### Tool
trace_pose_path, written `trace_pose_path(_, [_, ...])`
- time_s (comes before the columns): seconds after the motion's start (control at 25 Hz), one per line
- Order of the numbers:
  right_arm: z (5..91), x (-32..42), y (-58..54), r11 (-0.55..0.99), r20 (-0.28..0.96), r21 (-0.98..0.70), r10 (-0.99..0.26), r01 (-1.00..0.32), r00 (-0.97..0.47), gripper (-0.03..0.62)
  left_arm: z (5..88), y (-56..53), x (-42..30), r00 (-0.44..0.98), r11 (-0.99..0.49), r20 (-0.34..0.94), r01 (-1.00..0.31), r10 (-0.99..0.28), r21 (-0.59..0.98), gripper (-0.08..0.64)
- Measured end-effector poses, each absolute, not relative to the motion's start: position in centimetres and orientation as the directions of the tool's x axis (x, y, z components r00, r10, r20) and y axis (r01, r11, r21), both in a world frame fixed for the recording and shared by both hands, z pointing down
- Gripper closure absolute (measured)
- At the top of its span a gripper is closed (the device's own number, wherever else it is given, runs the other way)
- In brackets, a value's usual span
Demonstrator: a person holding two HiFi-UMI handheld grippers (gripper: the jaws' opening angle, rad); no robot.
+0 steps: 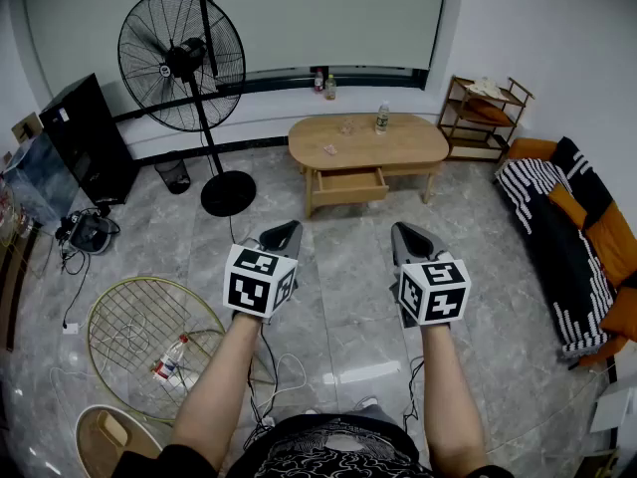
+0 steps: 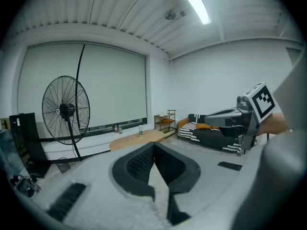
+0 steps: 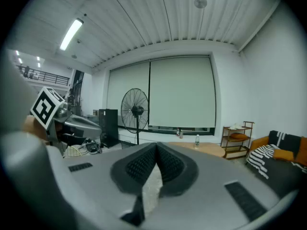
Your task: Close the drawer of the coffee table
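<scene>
A light wooden oval coffee table [image 1: 368,142] stands across the room, and its drawer [image 1: 349,185] is pulled out toward me. My left gripper [image 1: 287,231] and my right gripper [image 1: 407,233] hover side by side over the floor, well short of the table. Both are shut with nothing between the jaws. In the left gripper view the jaws [image 2: 154,147] meet at their tips, with the table [image 2: 136,139] far beyond. The right gripper's jaws [image 3: 157,148] are also pressed together, and the table [image 3: 206,148] lies ahead to the right.
A standing fan [image 1: 183,63] is left of the table, beside a black speaker box [image 1: 88,137]. A striped sofa [image 1: 572,252] runs along the right, with a small shelf [image 1: 486,118] behind it. A round wire grille [image 1: 149,342] and cables lie on the floor at left. A bottle [image 1: 381,118] stands on the table.
</scene>
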State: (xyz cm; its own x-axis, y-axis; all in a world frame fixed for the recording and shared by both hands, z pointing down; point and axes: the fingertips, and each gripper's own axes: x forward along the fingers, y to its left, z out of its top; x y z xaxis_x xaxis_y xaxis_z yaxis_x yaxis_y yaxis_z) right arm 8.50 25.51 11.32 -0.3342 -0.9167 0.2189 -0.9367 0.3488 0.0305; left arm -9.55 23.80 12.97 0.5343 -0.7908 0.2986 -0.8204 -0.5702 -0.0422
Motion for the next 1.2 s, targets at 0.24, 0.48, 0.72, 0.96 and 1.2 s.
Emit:
trace_pose_path(0.24, [11.9,10.6,25.0,0.36,0.207,0.003,-0.913,-0.933,-0.352,0.587,13.2,23.3,-7.1,0.527,-0.566,0.308,-0.823,-0.792,-0.047,0.557])
trace_pose_path(0.48, [12.3,14.0,23.5,0.381,0.209,-0.01,-0.903,-0.924,-0.375,0.555,13.3,22.0,-4.0,0.501,-0.538,0.312,-0.842,-0.807,-0.04,0.557])
trace_pose_path(0.72, [12.5,16.8,22.3,0.415,0.208,-0.012,-0.889,-0.91,-0.409,0.514,13.3,21.0,-0.9,0.48,-0.519,0.312,-0.853,-0.82,-0.054,0.557])
trace_pose_path(0.96, [12.9,18.2,20.1,0.433,0.196,-0.03,-0.882,-0.901,-0.43,0.453,13.3,19.1,0.5,0.464,-0.508,0.314,-0.859,-0.828,-0.07,0.557])
trace_pose_path(1.2, [13.5,17.7,16.5,0.459,0.21,-0.029,-0.866,-0.888,-0.455,0.4,13.8,15.5,0.2,0.448,-0.49,0.323,-0.869,-0.834,-0.06,0.557])
